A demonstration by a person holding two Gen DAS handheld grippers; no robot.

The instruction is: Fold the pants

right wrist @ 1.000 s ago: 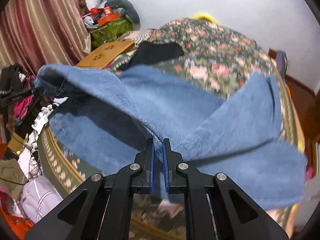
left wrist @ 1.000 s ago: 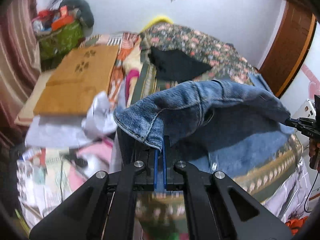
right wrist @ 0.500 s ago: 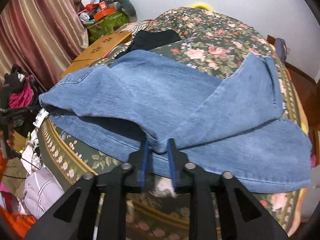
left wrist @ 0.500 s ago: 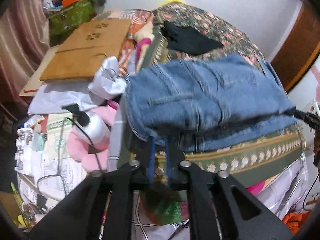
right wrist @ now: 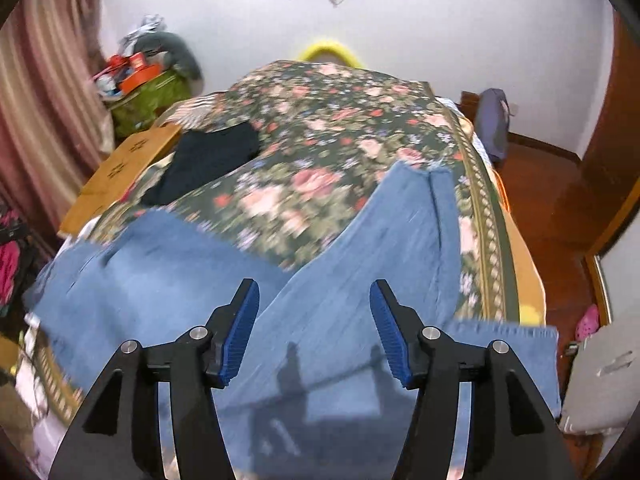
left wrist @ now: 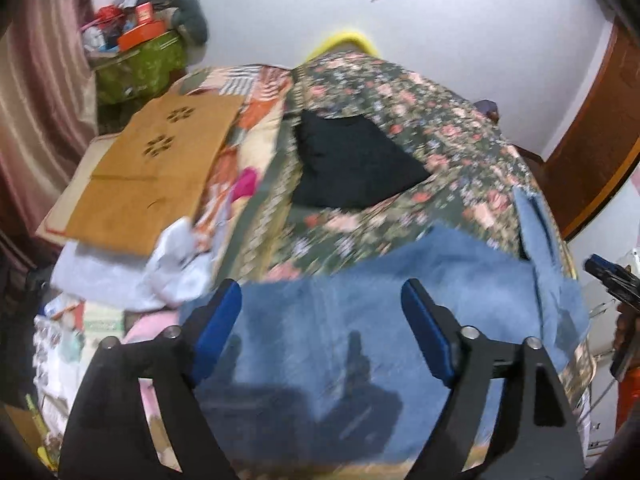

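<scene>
Opening both — your left gripper (left wrist: 320, 304) and right gripper (right wrist: 314, 304) grasp nothing, jaws spreading above the jeans (right wrist: 168, 280) lying beneath them.

Ahead of the grippers: one pair of blue jeans (left wrist: 360, 312), one black garment (left wrist: 352, 164), one cardboard sheet (left wrist: 152, 176), possibly two through blur.
</scene>
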